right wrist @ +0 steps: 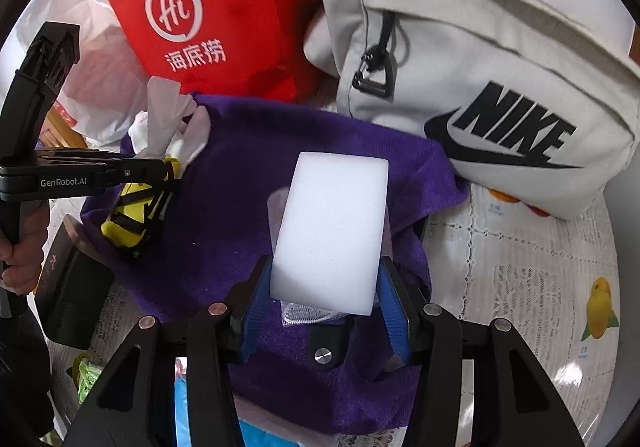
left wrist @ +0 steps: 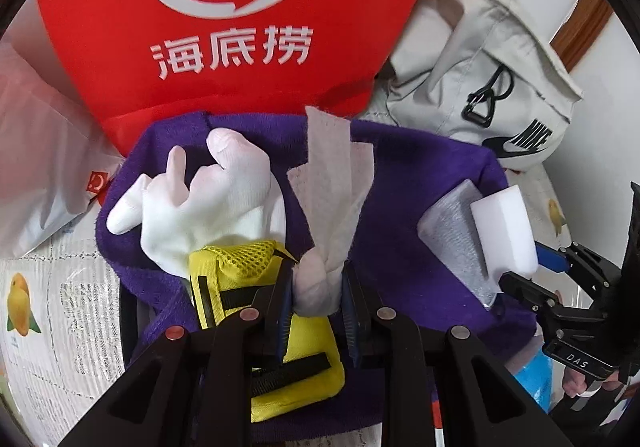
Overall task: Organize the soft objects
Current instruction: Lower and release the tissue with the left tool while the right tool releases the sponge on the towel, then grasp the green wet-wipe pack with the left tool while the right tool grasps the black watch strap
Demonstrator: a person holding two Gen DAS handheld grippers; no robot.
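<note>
Left gripper (left wrist: 318, 287) is clamped tight on the bunched end of a white tissue (left wrist: 332, 183), the loose end fanning up past the fingertips. Right gripper (right wrist: 324, 287) is squeezing a white sponge block (right wrist: 334, 231) across its width, blue pads (right wrist: 258, 295) pressing both long sides, with a clear mesh-textured packet (left wrist: 456, 239) tucked behind it. Can't tell if that packet is actually pinched or just riding along.

Both loads hang over the purple towel (right wrist: 280, 151), which looks like the drop zone. Already lying on it: a white glove (left wrist: 200, 199) and a yellow pouch with black straps (left wrist: 288, 359), the glove's cuff overlapping the pouch's top.

Since both grippers point steeply down at the towel, I'd guess the step is setting these two down with the rest. Tips if you're doing this:

- bring the tissue low before letting go, it's light and will drift or snag on the pad ribs
- aim it at the bare purple patch between the pouch and the sponge, not on top of the glove
- place the sponge flat on the right part of the towel, and keep the two grippers apart, they're pretty near each other

Behind the towel are a red bag (left wrist: 224, 27), a grey Nike backpack (right wrist: 480, 67) and a white plastic bag (left wrist: 44, 175), all close enough to bump, so stay on the near side
</note>
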